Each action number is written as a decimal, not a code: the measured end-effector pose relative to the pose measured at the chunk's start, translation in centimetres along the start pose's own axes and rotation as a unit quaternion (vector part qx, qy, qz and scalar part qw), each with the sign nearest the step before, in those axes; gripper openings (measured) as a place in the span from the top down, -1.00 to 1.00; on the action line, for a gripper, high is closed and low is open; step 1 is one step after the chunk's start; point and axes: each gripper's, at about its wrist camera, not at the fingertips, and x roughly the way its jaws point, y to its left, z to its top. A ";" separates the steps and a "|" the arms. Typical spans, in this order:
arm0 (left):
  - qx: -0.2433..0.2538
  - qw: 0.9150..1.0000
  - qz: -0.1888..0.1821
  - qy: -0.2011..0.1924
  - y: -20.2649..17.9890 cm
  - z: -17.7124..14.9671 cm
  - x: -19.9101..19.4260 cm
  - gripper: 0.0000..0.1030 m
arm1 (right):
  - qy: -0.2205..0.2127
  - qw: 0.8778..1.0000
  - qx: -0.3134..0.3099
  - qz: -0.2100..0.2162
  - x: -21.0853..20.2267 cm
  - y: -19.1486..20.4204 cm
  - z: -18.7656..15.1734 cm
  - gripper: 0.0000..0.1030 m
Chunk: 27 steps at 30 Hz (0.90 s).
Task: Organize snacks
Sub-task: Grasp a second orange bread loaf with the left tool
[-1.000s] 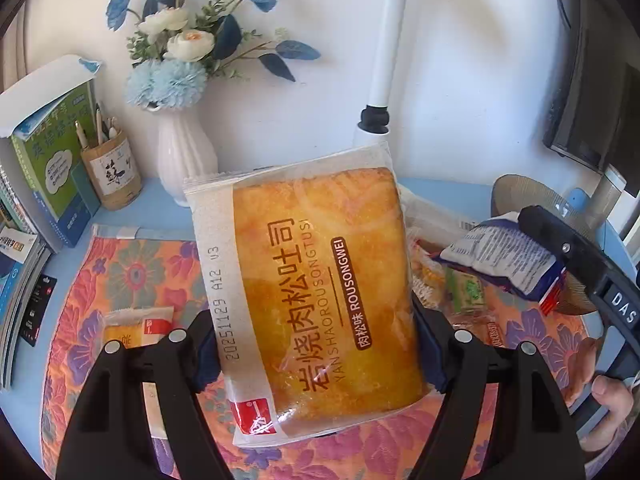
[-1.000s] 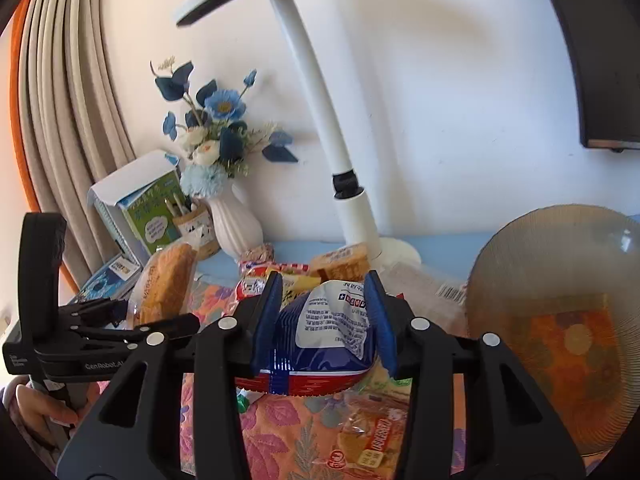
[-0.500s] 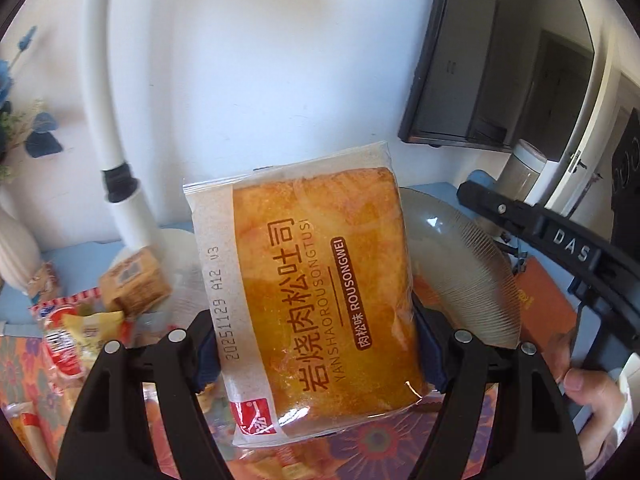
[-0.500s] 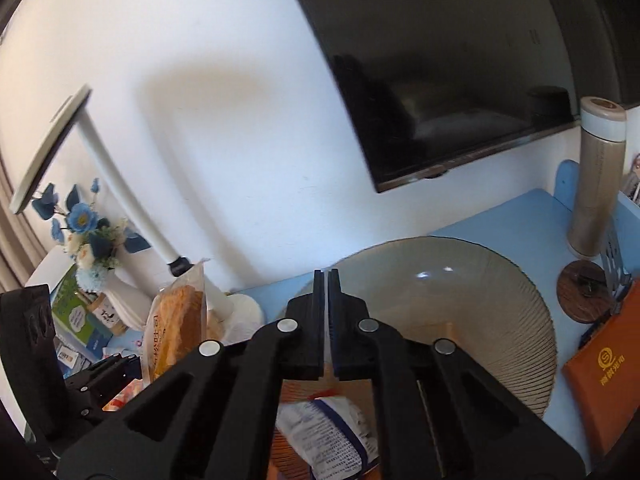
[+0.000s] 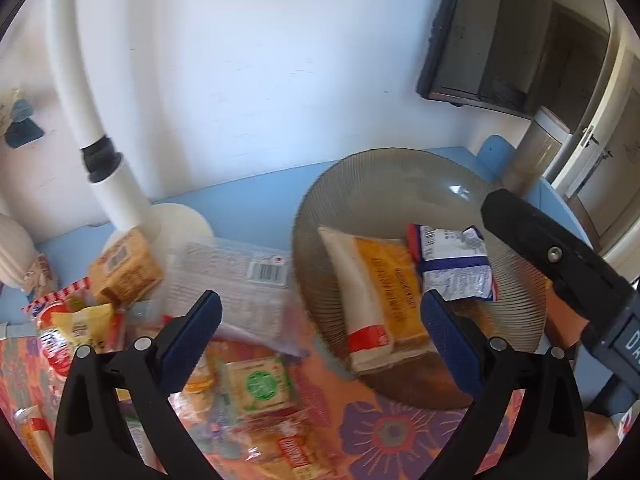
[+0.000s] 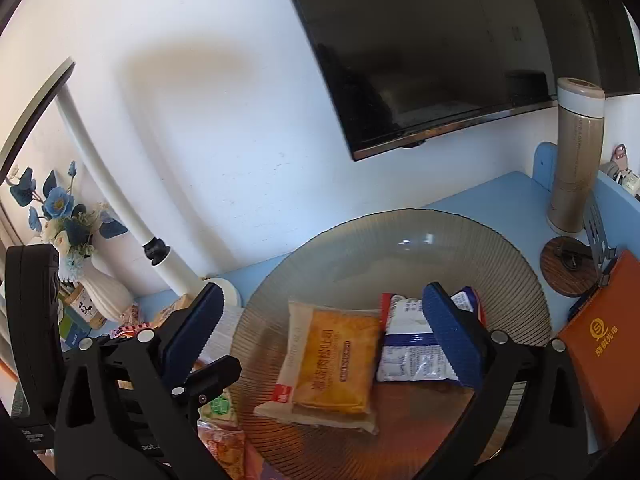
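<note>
Both packets have dropped from the opening, now-empty left fingers (image 5: 320,316) and right fingers (image 6: 322,312) into the bowl (image 6: 400,236) at centre frame, leaving many snacks (image 5: 260,384) on the worktop (image 5: 248,188).

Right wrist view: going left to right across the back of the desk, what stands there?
Vase of blue flowers → white lamp base → ribbed glass plate → tall beige flask.
</note>
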 end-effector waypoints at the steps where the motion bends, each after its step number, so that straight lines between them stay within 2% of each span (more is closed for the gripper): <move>1: -0.005 1.000 0.010 -0.003 1.1 -0.4 -0.6 -0.91 | -0.002 1.000 -0.007 0.007 -0.3 1.1 -0.2 -0.94; 5: -0.040 0.998 0.038 -0.015 6.7 -2.7 -4.4 -0.91 | -0.010 0.999 -0.041 0.029 -1.5 6.0 -1.3 -0.94; 8: -0.078 0.994 0.070 -0.024 11.8 -4.7 -7.6 -0.91 | 0.004 0.996 -0.068 0.058 -1.8 10.0 -2.7 -0.94; 13: -0.121 0.984 0.133 -0.021 19.8 -9.4 -12.2 -0.91 | 0.033 0.988 -0.110 0.107 -1.5 16.4 -6.3 -0.94; 17: -0.146 0.972 0.183 -0.007 24.7 -13.5 -14.1 -0.91 | 0.072 0.977 -0.159 0.122 0.4 21.2 -9.3 -0.94; 23: -0.213 0.961 0.173 0.026 30.0 -19.4 -13.2 -0.91 | 0.124 0.963 -0.195 0.136 3.0 25.6 -14.2 -0.94; 25: -0.238 0.958 0.159 0.035 30.8 -20.7 -12.1 -0.91 | 0.140 0.962 -0.199 0.126 3.8 26.1 -15.8 -0.94; 27: -0.241 0.958 0.147 0.043 31.0 -21.9 -11.3 -0.91 | 0.158 0.961 -0.197 0.109 5.0 26.1 -17.3 -0.94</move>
